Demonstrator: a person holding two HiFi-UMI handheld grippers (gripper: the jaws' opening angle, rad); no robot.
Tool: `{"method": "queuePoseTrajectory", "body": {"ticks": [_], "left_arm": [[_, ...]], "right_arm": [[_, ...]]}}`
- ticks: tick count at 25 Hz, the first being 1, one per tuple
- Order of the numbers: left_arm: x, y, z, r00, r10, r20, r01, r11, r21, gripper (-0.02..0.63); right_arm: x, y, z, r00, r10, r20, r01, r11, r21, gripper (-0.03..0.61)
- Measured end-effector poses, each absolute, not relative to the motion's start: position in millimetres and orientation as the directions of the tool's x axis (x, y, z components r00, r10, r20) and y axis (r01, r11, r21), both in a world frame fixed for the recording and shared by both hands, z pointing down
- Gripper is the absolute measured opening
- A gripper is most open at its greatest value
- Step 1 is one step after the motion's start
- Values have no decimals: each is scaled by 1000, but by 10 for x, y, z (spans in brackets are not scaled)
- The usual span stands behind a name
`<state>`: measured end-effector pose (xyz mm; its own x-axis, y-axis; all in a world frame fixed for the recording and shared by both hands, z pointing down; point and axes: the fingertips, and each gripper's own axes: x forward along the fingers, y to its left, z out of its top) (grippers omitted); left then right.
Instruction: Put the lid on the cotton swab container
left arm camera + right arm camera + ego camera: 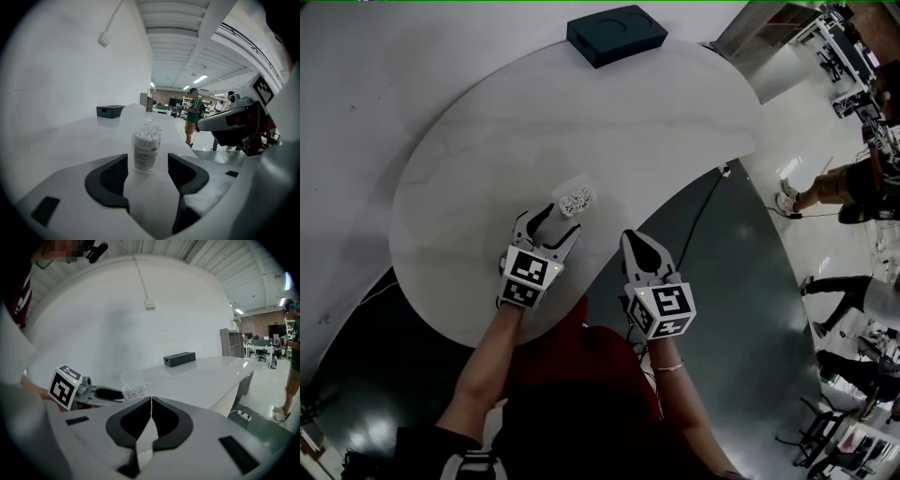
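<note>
The cotton swab container point(577, 199) stands upright on the white table point(478, 169), near its front edge, w/ no lid on: the swab heads show at the top. It's a small clear tub w/ a printed label.

The left gripper point(551, 223) has its jaws spread wide. In the left gripper view the container point(146, 149) sits just ahead of & between the pads point(114, 172), w/ a gap on each side, so nothing's gripped. The right gripper point(634, 248) is off the table edge, jaws pressed together w/ nothing between them.

A pale see-through shape point(132, 115) just behind the container is prob. the lid, but I can't tell for sure. A dark box point(616, 35) sits at the far edge, well apart.

Handling, as a guess:
- **Container:** light, thin-walled plastic, smooth & a bit slippery. It's tall for its base, so it's easy to tip w/ a nudge. Take it low on the labelled wall & squeeze gently, since the walls will likely flex.
- **Lid:** if that's what it is, it's lighter yet, and clear, so hard to see. Pinch it by the rim at opposite sides, keep it level & press it straight down while the other gripper steadies the tub.
</note>
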<state>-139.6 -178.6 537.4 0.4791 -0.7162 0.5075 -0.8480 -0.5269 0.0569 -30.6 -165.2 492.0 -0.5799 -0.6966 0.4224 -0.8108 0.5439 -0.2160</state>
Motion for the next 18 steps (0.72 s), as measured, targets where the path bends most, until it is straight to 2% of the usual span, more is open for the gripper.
{"method": "queuePoseTrajectory", "body": {"ticks": [18], "left_arm": [[-1340, -1961, 5500, 429, -682, 592, -853, -522, 17, 258]], "right_arm": [[-192, -1712, 4956, -554, -704, 445, -829, 515, -216, 17]]}}
